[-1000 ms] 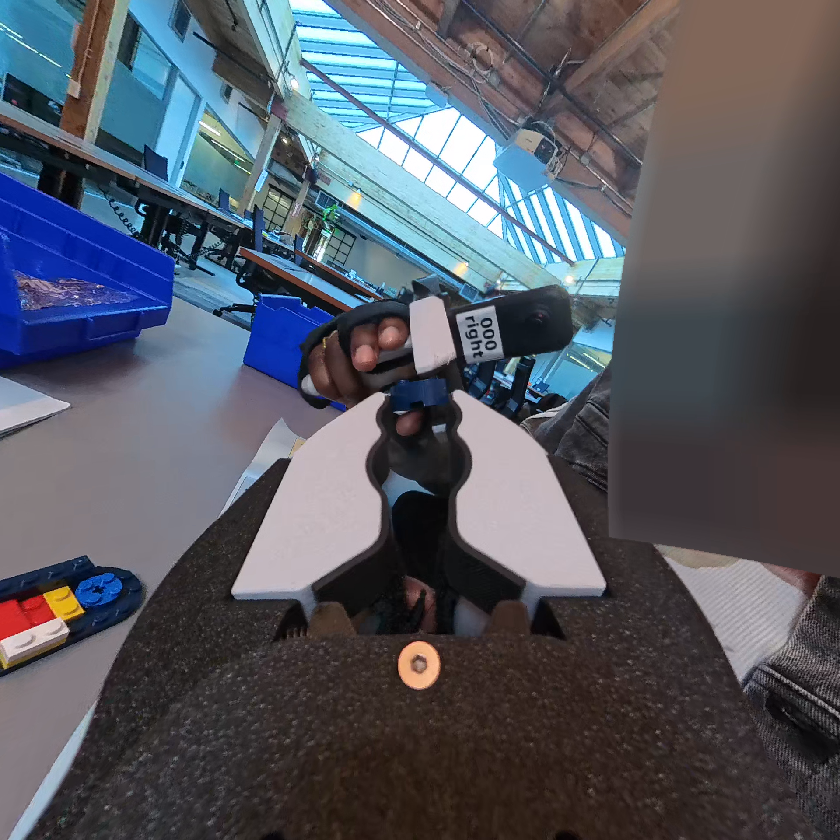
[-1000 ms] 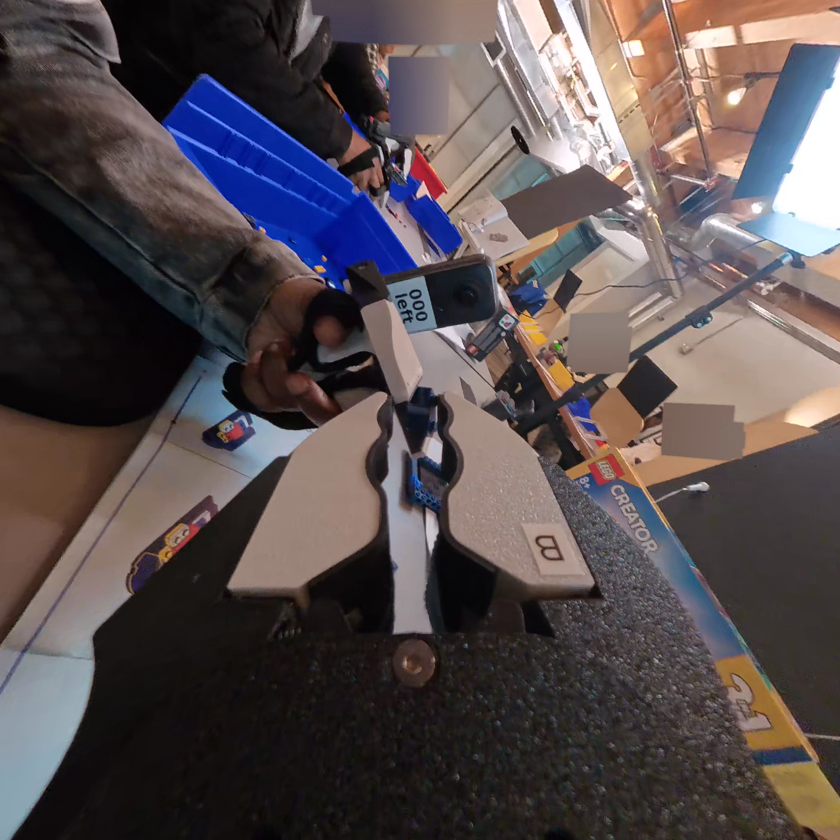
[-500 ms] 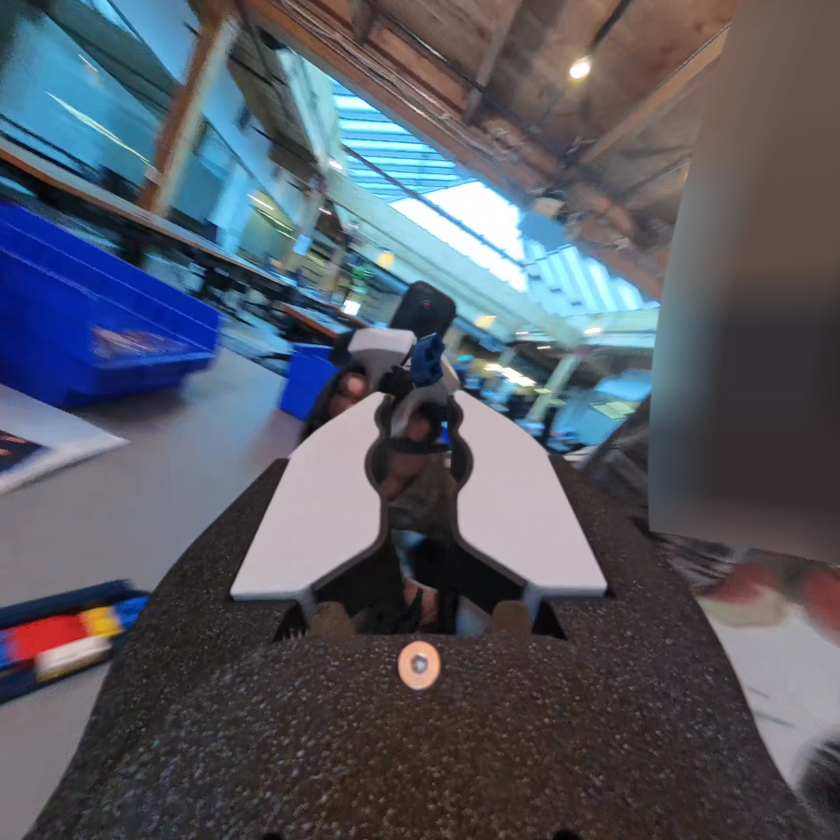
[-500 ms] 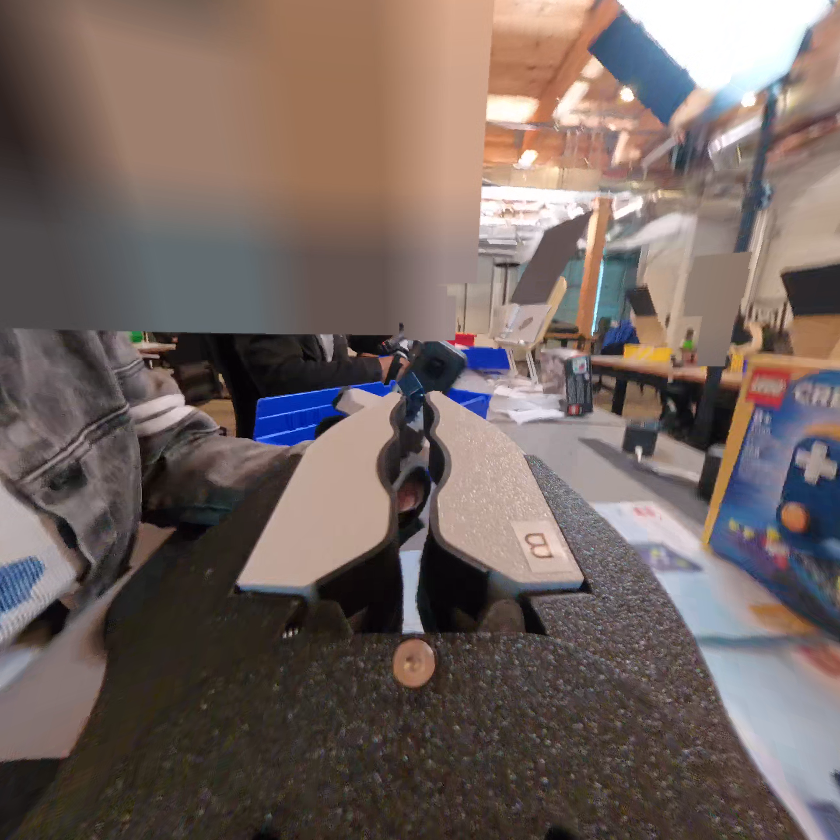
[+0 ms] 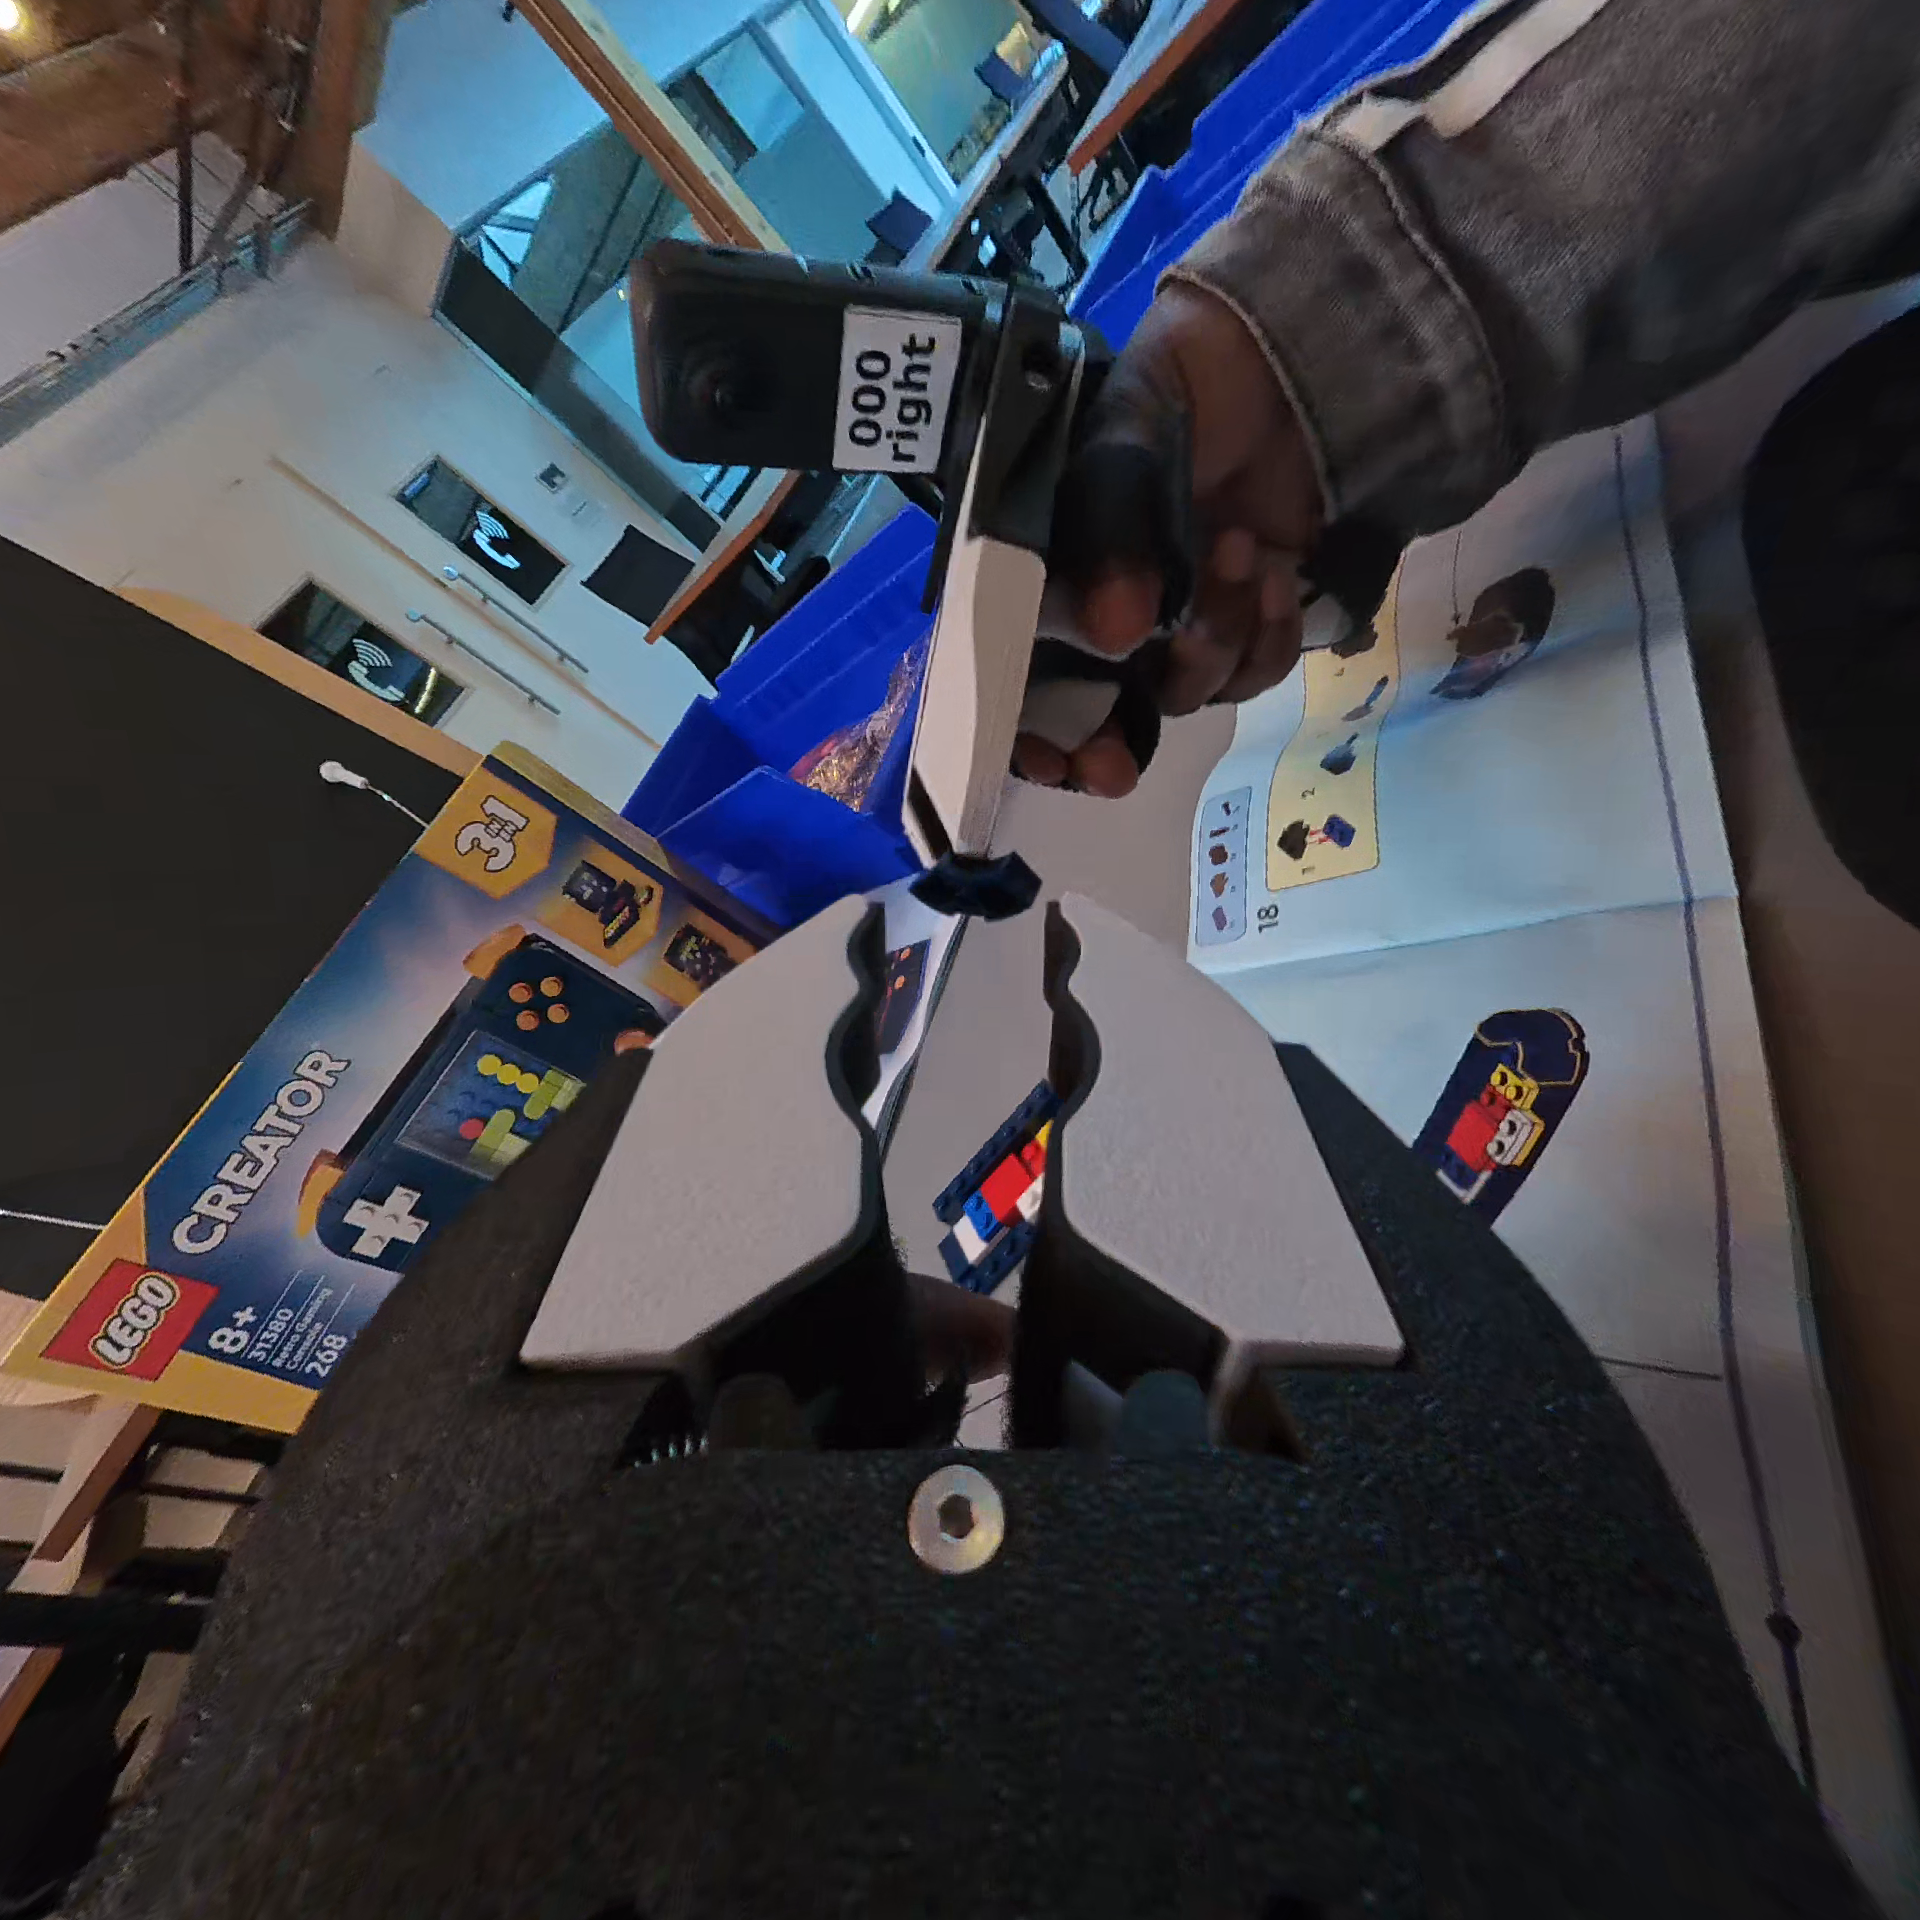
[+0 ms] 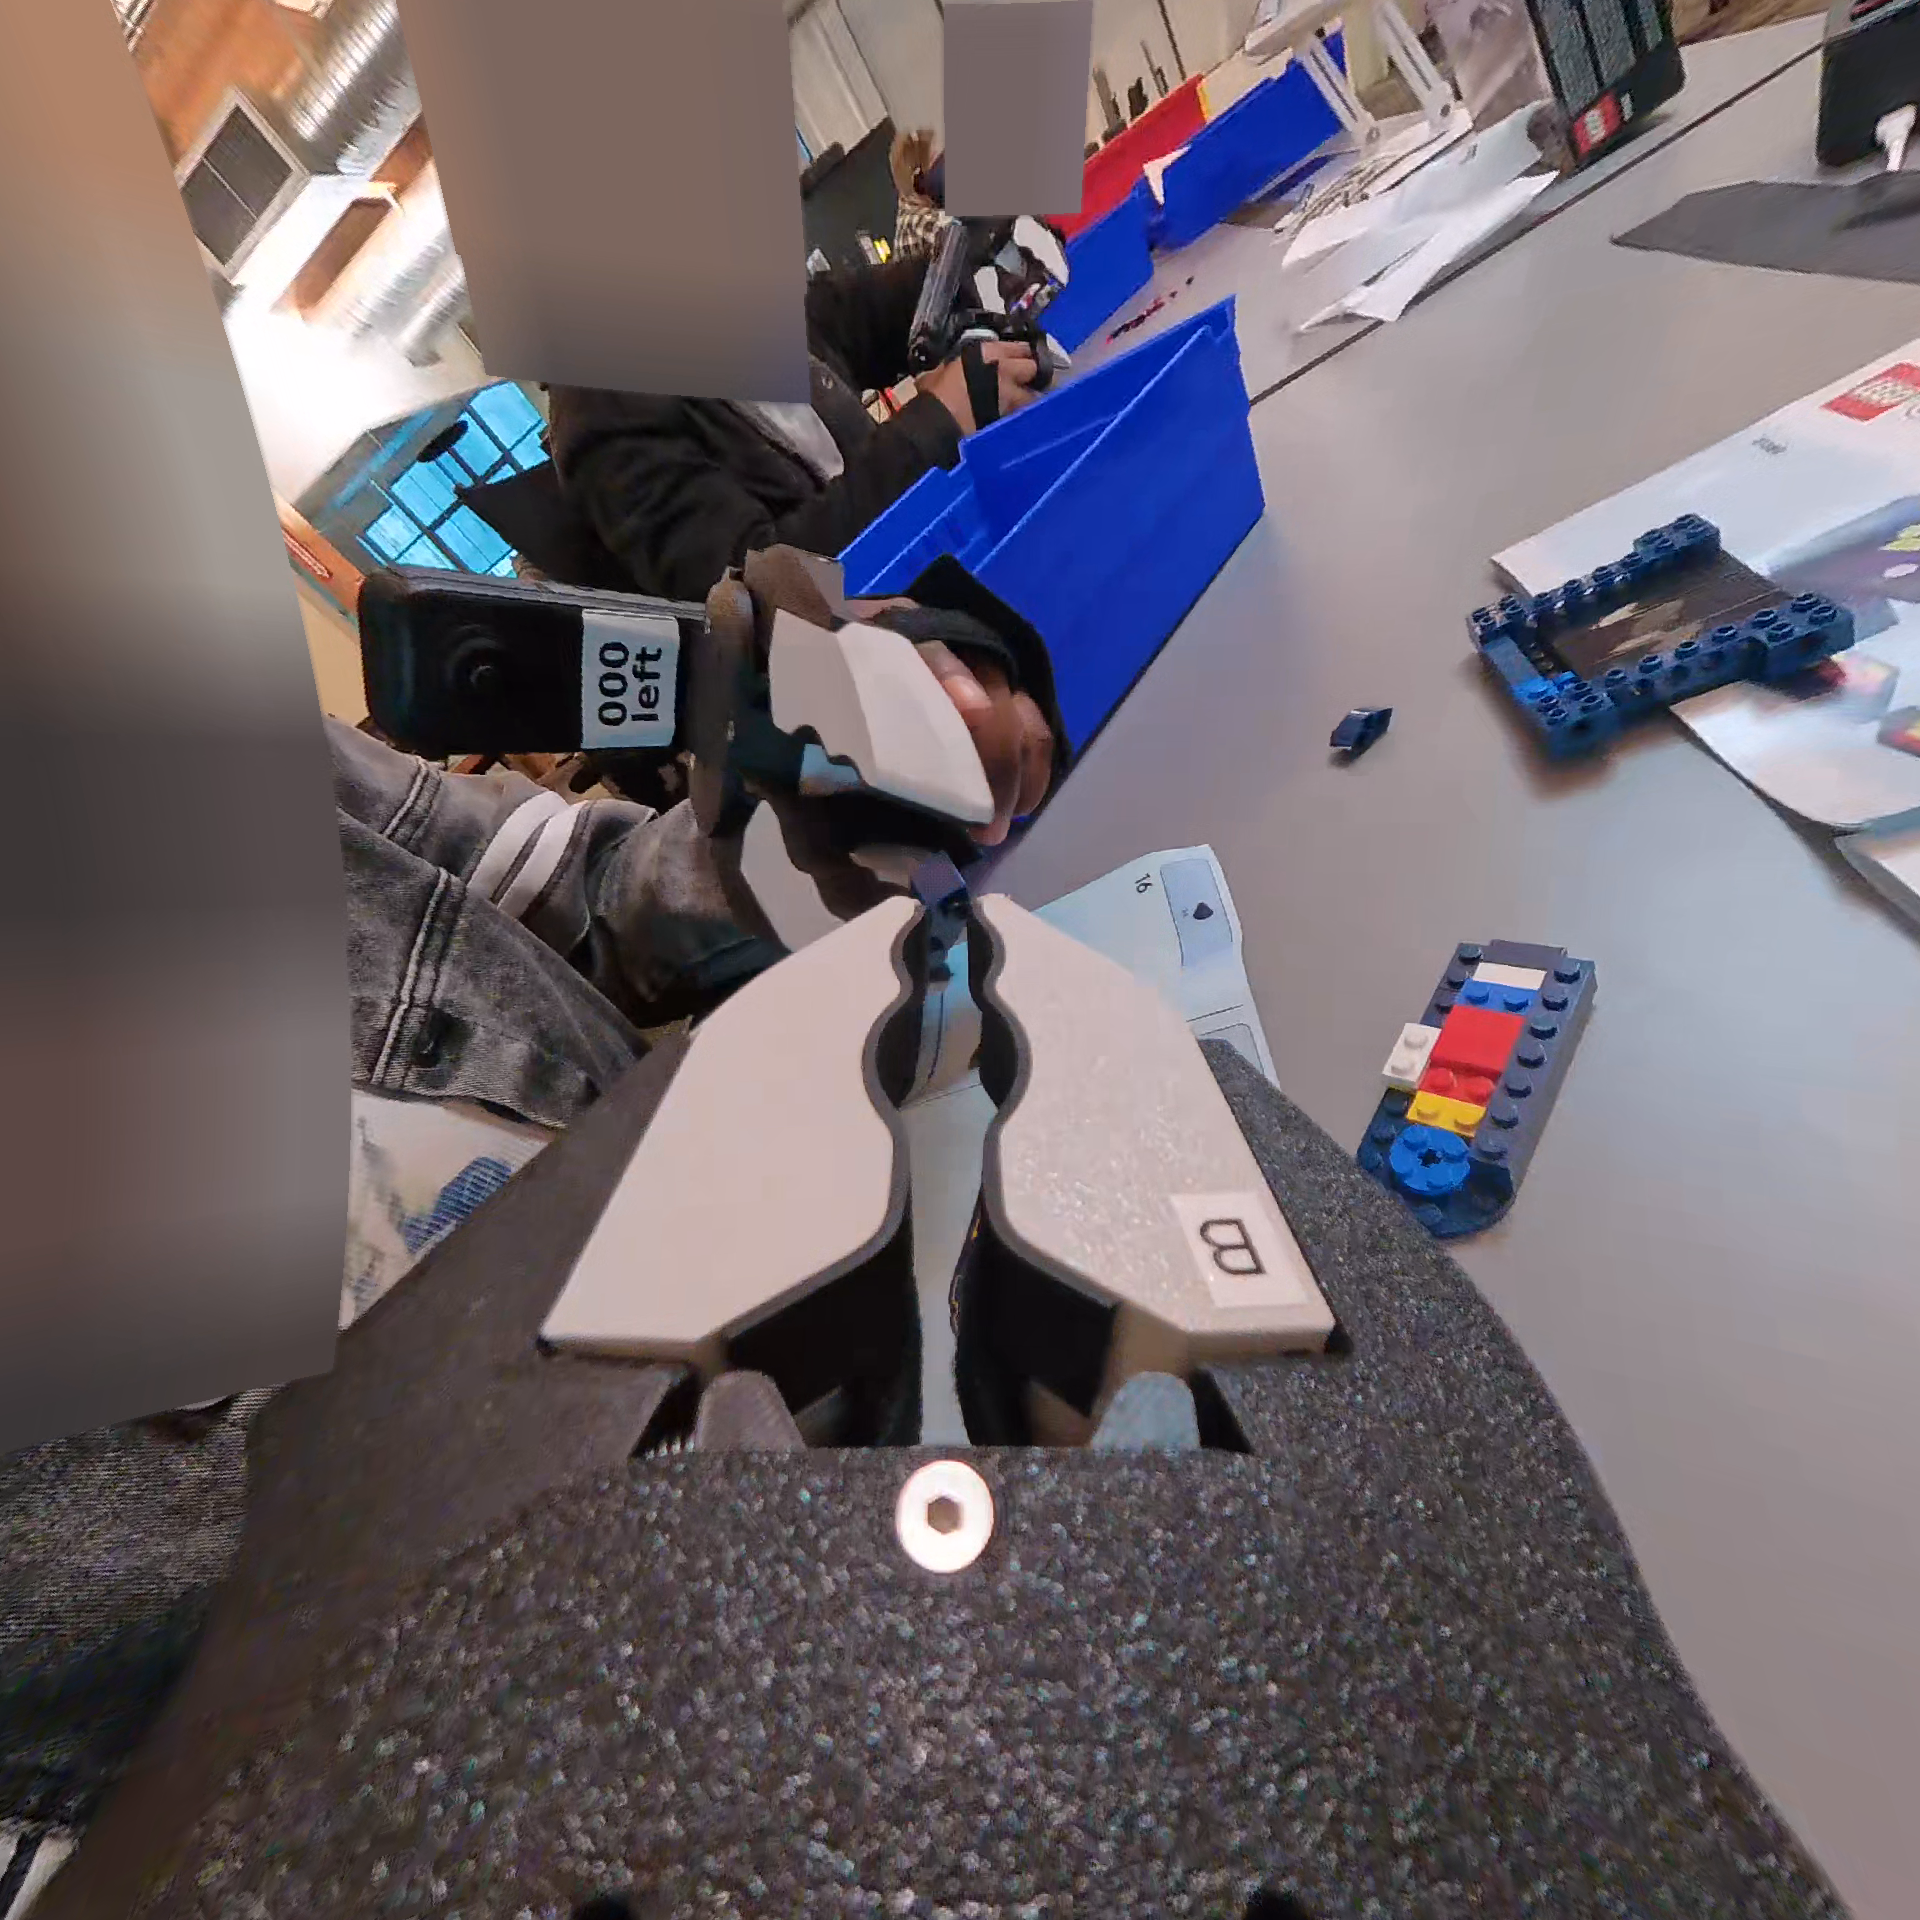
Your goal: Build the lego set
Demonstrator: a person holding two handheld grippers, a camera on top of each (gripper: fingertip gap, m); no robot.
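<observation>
In the right wrist view my right gripper [image 6: 948, 906] is shut on a small dark blue brick piece [image 6: 940, 894], which sticks out past its tips above the grey table [image 6: 1351, 883]. My left gripper [image 6: 930, 842] faces it from the upper left, tips next to the piece. In the left wrist view my left gripper [image 5: 964, 914] is open. The dark blue piece [image 5: 977, 883] hangs just beyond its tips, with gaps on both sides. It is held from above by the right gripper [image 5: 961, 831]. A gloved hand [image 5: 1195, 582] grips the right gripper's handle.
A dark blue plate with red, yellow, white and blue bricks [image 6: 1475, 1081] lies on the table; it also shows between my left fingers [image 5: 997, 1184]. A dark blue frame [image 6: 1652, 644] lies on a booklet, with a loose dark piece [image 6: 1359, 727] nearby. There are also blue bins [image 6: 1091, 540], a toy box [image 5: 343, 1091] and instruction sheets [image 5: 1455, 831]. Left and right tips are no more than a few centimetres apart.
The blue piece sat between my left tips a second ago. My right pads then closed on it, and my left jaws have opened off it. Both grippers tilted down toward the table.
</observation>
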